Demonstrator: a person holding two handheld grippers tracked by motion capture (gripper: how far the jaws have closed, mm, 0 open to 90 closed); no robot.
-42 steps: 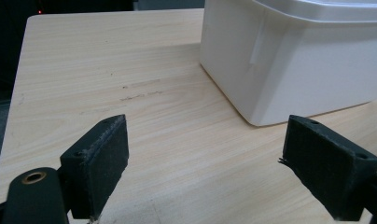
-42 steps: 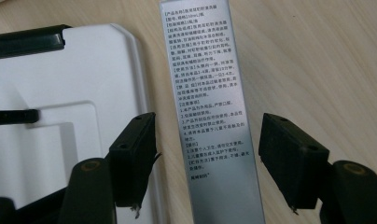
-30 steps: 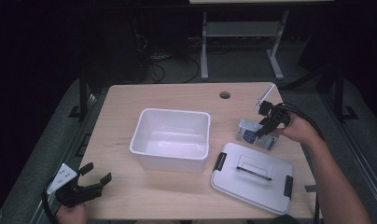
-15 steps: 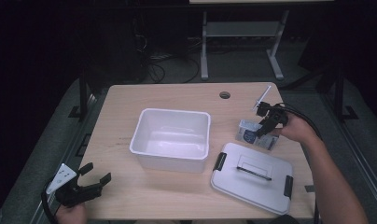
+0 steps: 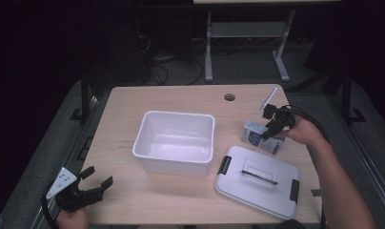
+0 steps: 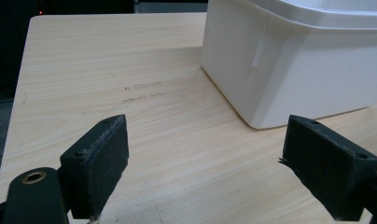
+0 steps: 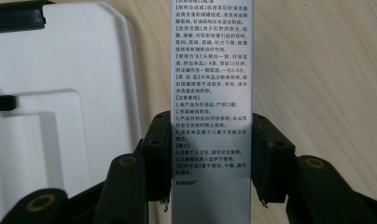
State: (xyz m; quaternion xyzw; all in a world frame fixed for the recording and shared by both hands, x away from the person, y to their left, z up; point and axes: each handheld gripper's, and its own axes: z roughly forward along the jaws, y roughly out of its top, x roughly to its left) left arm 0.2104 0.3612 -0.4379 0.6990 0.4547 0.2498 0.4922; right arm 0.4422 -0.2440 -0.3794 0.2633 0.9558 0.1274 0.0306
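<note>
A small grey-blue box with printed text lies on the table right of the white bin. My right gripper reaches down over it. In the right gripper view its jaws have just been closing, and both pads now press the long sides of the box. My left gripper hovers at the table's front left corner, open with nothing between its pads. The bin's wall stands ahead of it to the right.
A grey lid with black clips and a handle lies flat at the front right, just beside the box; it also shows in the right gripper view. A cable hole marks the wooden table near its far edge.
The right gripper's jaws have narrowed around the box. Neither hand has shifted, and the left gripper stays as it was.
</note>
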